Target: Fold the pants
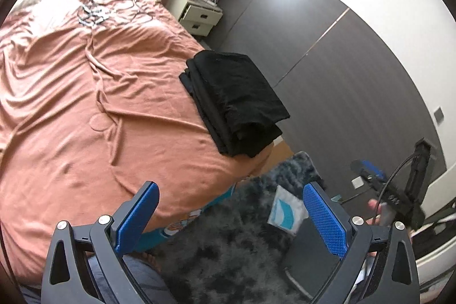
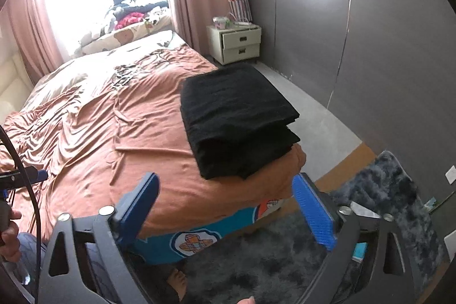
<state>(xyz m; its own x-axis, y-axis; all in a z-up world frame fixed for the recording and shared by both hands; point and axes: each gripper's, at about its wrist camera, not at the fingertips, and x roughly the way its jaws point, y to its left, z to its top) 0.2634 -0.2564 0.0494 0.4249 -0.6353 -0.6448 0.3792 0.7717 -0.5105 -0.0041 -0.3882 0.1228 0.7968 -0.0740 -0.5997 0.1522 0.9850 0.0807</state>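
Observation:
Black pants (image 1: 233, 101) lie folded into a thick rectangular stack at the bed's near right corner, also in the right wrist view as pants (image 2: 236, 118). My left gripper (image 1: 230, 207) is open, held back from the bed over the rug, nothing between its blue pads. My right gripper (image 2: 225, 204) is open too, well short of the pants, its jaws empty. In the left wrist view the right gripper (image 1: 393, 190) shows at the right edge, held by a hand. In the right wrist view, part of the left gripper (image 2: 25, 175) shows at the left edge.
The bed (image 1: 85, 104) carries a wrinkled orange sheet (image 2: 99, 133). A dark shaggy rug (image 1: 242, 247) lies beside it with a white-and-teal packet (image 1: 285, 212). A cream nightstand (image 2: 236, 43) stands by grey wardrobe doors (image 2: 370, 47). Pillows and toys (image 2: 128, 19) sit by the window.

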